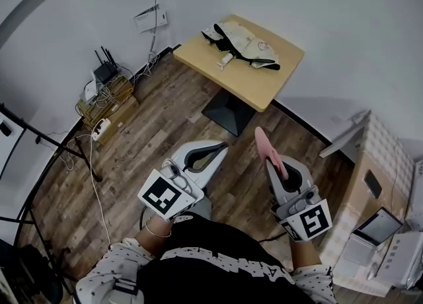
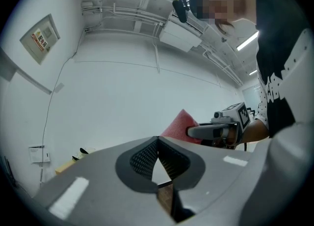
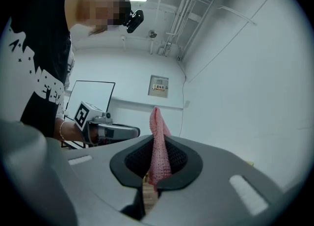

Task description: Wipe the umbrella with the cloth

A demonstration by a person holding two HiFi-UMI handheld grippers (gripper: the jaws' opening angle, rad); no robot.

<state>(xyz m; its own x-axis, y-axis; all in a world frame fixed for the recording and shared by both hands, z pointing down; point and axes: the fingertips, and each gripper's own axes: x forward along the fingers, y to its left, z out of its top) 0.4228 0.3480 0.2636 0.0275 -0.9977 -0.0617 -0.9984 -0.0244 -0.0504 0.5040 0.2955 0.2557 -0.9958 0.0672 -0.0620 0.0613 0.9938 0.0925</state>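
A folded cream umbrella [image 1: 241,45] with black straps lies on a small wooden table [image 1: 268,88] by the far wall, well ahead of both grippers. My right gripper [image 1: 269,158] is shut on a pink cloth [image 1: 264,142], which sticks up past its fingertips. In the right gripper view the cloth [image 3: 158,144] stands pinched between the black pads. My left gripper [image 1: 220,147] is shut with nothing in it, its pads meeting in the left gripper view [image 2: 157,142]. That view also shows the cloth [image 2: 178,124] and, low at the left, the table [image 2: 65,166].
Wood floor lies between me and the table. A cardboard box [image 1: 109,104] with a router and cables sits at the left wall. A black stand leg [image 1: 59,147] crosses the left side. Boxes [image 1: 380,177] and white equipment [image 1: 377,227] stand at the right.
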